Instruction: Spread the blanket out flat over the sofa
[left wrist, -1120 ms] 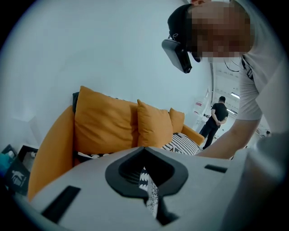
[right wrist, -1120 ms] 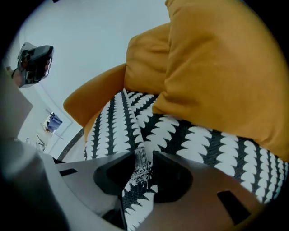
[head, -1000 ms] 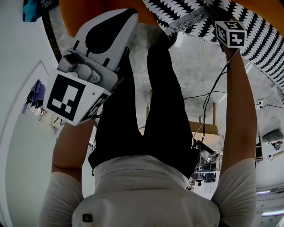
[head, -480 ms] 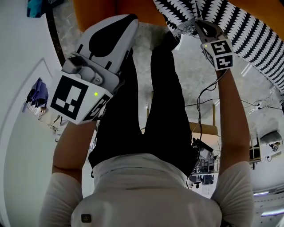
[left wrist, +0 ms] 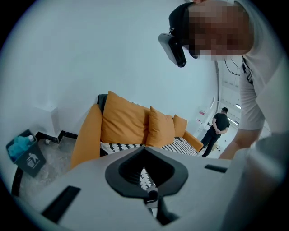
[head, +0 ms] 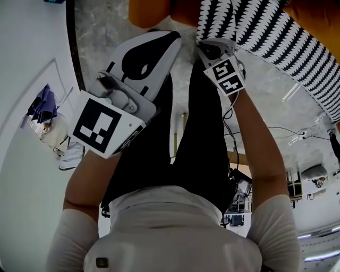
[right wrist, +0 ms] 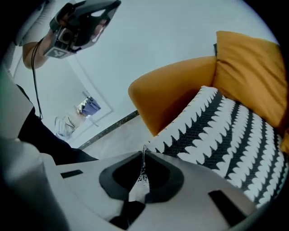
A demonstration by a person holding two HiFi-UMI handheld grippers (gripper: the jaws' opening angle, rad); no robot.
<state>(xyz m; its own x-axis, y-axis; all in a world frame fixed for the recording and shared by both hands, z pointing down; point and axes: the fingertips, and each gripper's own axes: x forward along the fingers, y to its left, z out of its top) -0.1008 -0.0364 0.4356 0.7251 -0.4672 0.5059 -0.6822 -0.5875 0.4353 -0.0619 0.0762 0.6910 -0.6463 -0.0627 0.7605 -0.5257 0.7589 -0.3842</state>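
Note:
The black-and-white patterned blanket (head: 276, 37) lies bunched on the seat of the orange sofa (head: 149, 10), with its edge hanging off the front. My right gripper (head: 212, 45) is at that edge. In the right gripper view its jaws (right wrist: 143, 169) are shut on a thin fold of the blanket (right wrist: 226, 131) beside the orange armrest (right wrist: 176, 90). My left gripper (head: 159, 37) is held up in front of the sofa, apart from the blanket, its jaws together with nothing seen in them. The left gripper (left wrist: 146, 173) view looks over the blanket (left wrist: 180, 145) on the seat.
Three orange cushions (left wrist: 124, 124) lean on the sofa back. A dark bin (left wrist: 27, 153) stands by the wall, left of the sofa. A person in black (left wrist: 216, 128) stands beyond the far armrest. My legs (head: 196, 138) are just before the sofa; cables (head: 287, 133) lie on the floor.
My right gripper has moved left along the blanket's front edge, toward the middle, and has closed on it. The left gripper has shifted slightly right.

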